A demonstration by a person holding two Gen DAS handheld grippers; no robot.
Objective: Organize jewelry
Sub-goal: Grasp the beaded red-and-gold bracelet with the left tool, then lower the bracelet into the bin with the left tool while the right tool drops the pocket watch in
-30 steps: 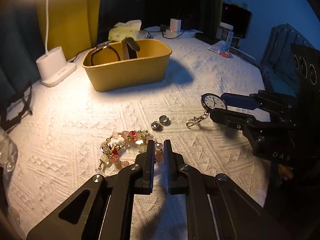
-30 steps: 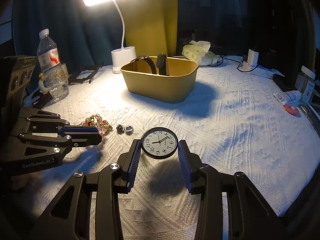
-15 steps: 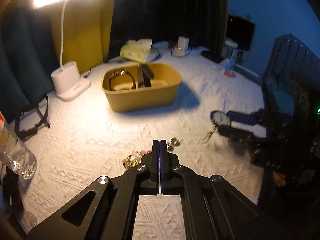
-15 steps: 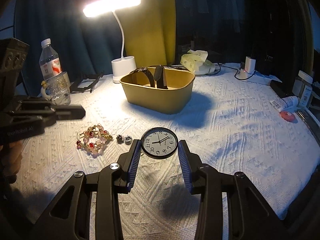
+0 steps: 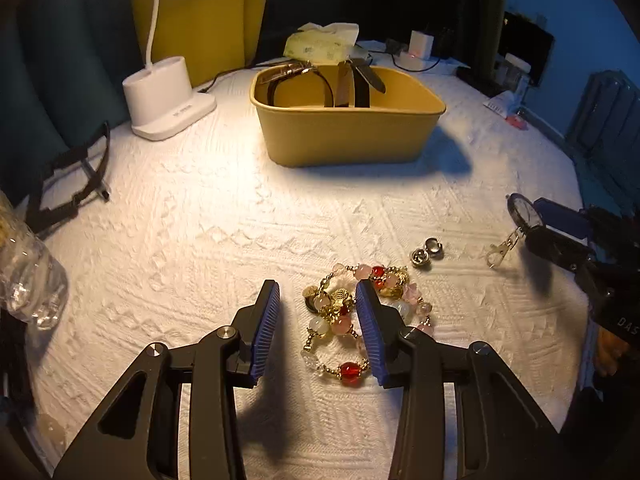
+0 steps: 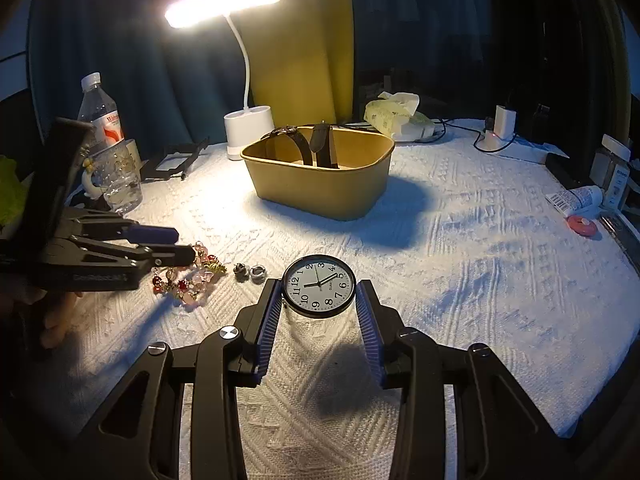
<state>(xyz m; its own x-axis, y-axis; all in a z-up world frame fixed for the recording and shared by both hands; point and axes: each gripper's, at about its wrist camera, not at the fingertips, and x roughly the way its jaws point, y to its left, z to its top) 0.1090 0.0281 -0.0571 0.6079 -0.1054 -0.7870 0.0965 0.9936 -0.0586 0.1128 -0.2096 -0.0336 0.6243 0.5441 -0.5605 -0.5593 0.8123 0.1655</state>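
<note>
My left gripper [image 5: 318,300] is open, low over a beaded bracelet [image 5: 352,316] of pink, red and gold beads on the white cloth; its right finger overlaps the bracelet. It also shows in the right wrist view [image 6: 176,245] beside the bracelet [image 6: 188,282]. My right gripper [image 6: 319,304] is shut on a round pocket watch [image 6: 319,286] with a white dial, held above the cloth; the watch [image 5: 520,210] and its dangling clasp show at the right of the left wrist view. Two small silver rings [image 5: 426,254] lie beside the bracelet. A tan bin [image 5: 348,120] holds strap watches.
A white desk lamp [image 6: 248,136] stands left of the bin. A water bottle [image 6: 108,148] and a black stand [image 5: 72,184] are at the left. A tissue pack [image 6: 396,118], charger [image 6: 502,128] and small items line the back and right edges.
My left gripper went from nearly shut to shut and raised, then came back down open over the bracelet. My right gripper kept hold of the pocket watch, almost still.
</note>
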